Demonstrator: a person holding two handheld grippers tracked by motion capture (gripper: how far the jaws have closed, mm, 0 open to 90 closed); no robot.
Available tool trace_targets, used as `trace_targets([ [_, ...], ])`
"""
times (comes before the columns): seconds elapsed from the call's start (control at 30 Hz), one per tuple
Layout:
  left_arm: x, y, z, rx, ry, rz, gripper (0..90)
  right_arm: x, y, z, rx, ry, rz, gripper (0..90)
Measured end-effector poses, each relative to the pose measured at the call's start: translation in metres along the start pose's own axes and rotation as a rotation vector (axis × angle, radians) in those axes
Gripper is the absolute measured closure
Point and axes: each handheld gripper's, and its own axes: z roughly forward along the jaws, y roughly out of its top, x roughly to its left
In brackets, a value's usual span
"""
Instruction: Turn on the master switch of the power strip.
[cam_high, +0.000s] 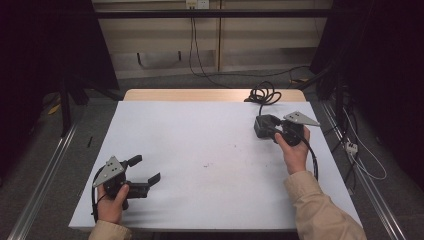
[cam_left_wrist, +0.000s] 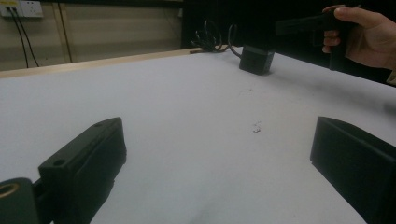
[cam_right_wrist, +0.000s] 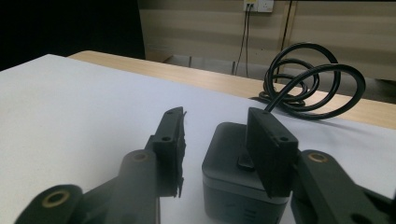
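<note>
A small black box-shaped adapter stands at the far right of the white tabletop, and its black cable lies coiled behind it on the wooden edge. My right gripper is at the box with its jaws on either side. One jaw is by the box's top; a gap shows between the other jaw and the box's side. My left gripper rests low at the near left, open wide, with nothing between its fingers.
The wooden table strip runs along the far side. Metal rails flank the table on the floor. Cables hang from a wall socket and trail across the floor behind. Faint marks dot the white sheet.
</note>
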Motion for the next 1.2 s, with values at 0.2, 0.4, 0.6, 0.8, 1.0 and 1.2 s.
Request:
trace_targets([
  [0.2, 0.0, 0.0, 0.0, 0.002, -0.002, 0.001, 3.1, -0.002, 0.002, 0.002, 0.004, 0.005, -0.005, 66.1],
  [0.4, 0.0, 0.0, 0.0, 0.003, -0.002, 0.003, 3.1, -0.004, 0.002, 0.005, 0.009, 0.004, -0.006, 68.5],
  [0.6, 0.0, 0.0, 0.0, 0.002, -0.003, 0.003, 3.1, -0.007, 0.003, 0.006, 0.01, 0.001, -0.002, 73.6],
  [0.8, 0.0, 0.0, 0.0, 0.002, -0.003, 0.001, 3.1, -0.01, 0.005, 0.008, 0.007, 0.001, 0.005, 75.9],
  [1.0, 0.0, 0.0, 0.0, 0.002, -0.004, 0.002, 3.1, -0.012, 0.005, 0.01, 0.01, 0.01, 0.015, 78.0],
  [1.2, 0.0, 0.0, 0.0, 0.002, -0.004, 0.003, 3.1, -0.012, 0.006, 0.012, 0.01, 0.01, 0.013, 80.0],
])
